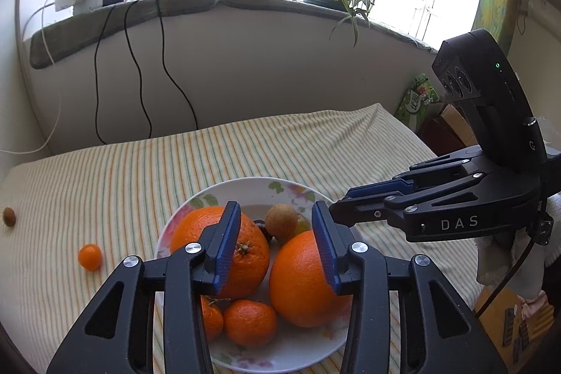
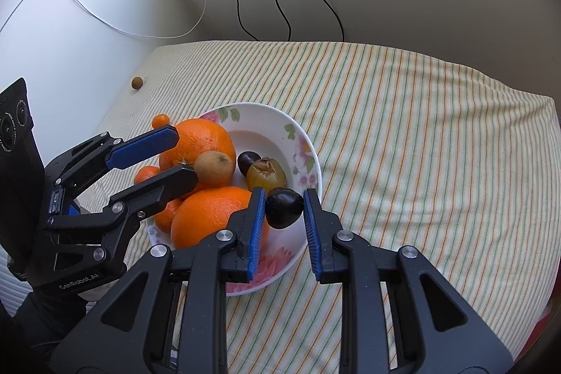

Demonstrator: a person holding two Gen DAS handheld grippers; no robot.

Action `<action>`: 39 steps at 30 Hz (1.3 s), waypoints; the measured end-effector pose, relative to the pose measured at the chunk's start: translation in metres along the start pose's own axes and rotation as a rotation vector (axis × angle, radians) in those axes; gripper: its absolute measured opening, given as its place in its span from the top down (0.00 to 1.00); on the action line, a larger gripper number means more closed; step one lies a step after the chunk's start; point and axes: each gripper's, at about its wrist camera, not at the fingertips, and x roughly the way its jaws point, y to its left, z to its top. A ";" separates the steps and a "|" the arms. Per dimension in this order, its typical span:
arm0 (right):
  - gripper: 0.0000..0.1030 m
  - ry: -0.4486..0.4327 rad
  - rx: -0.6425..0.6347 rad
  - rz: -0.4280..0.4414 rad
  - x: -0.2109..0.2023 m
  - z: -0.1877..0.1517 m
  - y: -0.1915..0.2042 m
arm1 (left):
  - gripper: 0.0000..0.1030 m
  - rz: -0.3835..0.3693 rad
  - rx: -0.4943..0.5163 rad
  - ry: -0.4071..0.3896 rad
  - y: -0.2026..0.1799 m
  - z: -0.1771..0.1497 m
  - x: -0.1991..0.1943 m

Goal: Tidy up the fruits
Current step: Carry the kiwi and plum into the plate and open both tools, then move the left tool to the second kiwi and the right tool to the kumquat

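From the left wrist camera, the left hand-held gripper (image 1: 277, 242) hovers wide open and holding nothing over the floral bowl (image 1: 252, 186), one large orange (image 1: 219, 249) behind each blue pad. Tangerines (image 1: 249, 321) lie below, a tan round fruit (image 1: 281, 221) just ahead. A kumquat (image 1: 90, 256) sits on the striped cloth (image 1: 122, 170), well off to its left.

From the right wrist camera, the right hand-held gripper (image 2: 281, 211) is partly open around a dark plum (image 2: 283, 207) at the bowl's (image 2: 308, 142) near edge; contact with the pads is unclear. The left hand-held gripper (image 2: 180, 153) reaches in from the left over the oranges.
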 end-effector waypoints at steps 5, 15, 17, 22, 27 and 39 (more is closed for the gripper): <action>0.37 -0.024 -0.001 -0.011 -0.004 0.000 -0.001 | 0.54 0.010 -0.010 -0.007 0.004 -0.001 -0.003; 0.24 -0.037 -0.001 -0.018 -0.008 0.000 0.000 | 0.38 0.029 -0.005 -0.027 0.006 -0.002 -0.010; 0.24 -0.037 -0.007 -0.022 -0.008 0.000 0.001 | 0.38 0.031 -0.001 -0.027 0.005 -0.001 -0.011; 0.24 -0.041 -0.014 -0.035 -0.009 0.002 0.006 | 0.37 0.036 0.002 -0.033 0.006 -0.001 -0.014; 0.24 -0.046 -0.021 -0.042 -0.011 0.004 0.011 | 0.37 0.045 0.002 -0.042 0.009 -0.002 -0.019; 0.24 -0.099 -0.074 -0.062 -0.014 0.009 0.033 | 0.36 0.062 -0.033 -0.070 0.030 -0.006 -0.034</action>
